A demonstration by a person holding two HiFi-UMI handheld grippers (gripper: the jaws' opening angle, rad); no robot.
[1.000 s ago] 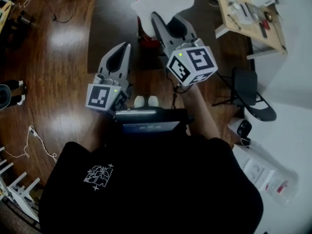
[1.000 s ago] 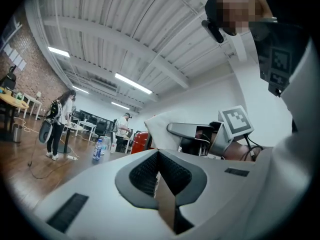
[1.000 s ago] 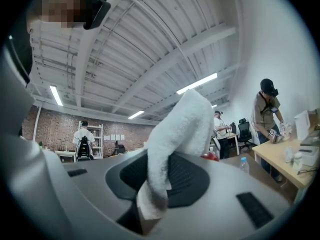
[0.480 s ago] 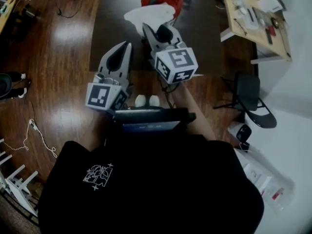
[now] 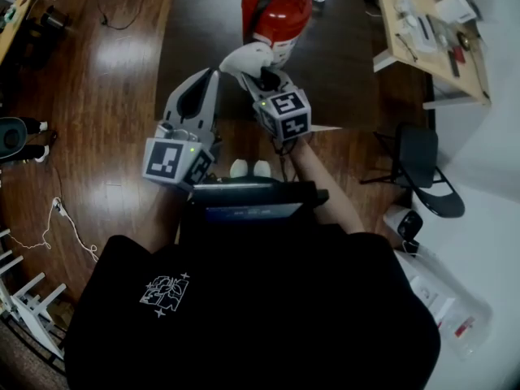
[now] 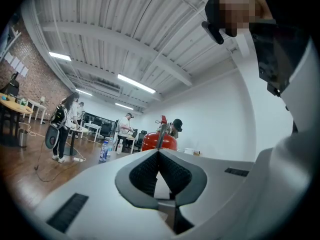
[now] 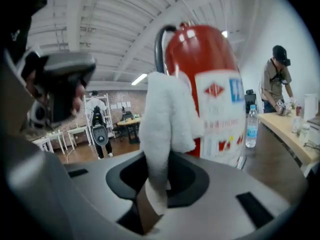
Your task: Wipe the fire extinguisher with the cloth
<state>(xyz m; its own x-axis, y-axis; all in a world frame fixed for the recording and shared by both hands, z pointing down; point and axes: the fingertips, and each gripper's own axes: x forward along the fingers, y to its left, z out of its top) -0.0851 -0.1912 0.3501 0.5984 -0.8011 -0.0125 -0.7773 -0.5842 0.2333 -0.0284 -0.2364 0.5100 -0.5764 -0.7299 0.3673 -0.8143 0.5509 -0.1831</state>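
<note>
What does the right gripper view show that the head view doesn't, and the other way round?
Only the right gripper view: the cloth pinched between the jaws of the right tool, and a person standing at far right.
Only the head view: the left tool, off to the cloth's left and holding nothing, and a black chair at right.
Both: the red fire extinguisher, the white cloth in front of it, and a water bottle nearby.
</note>
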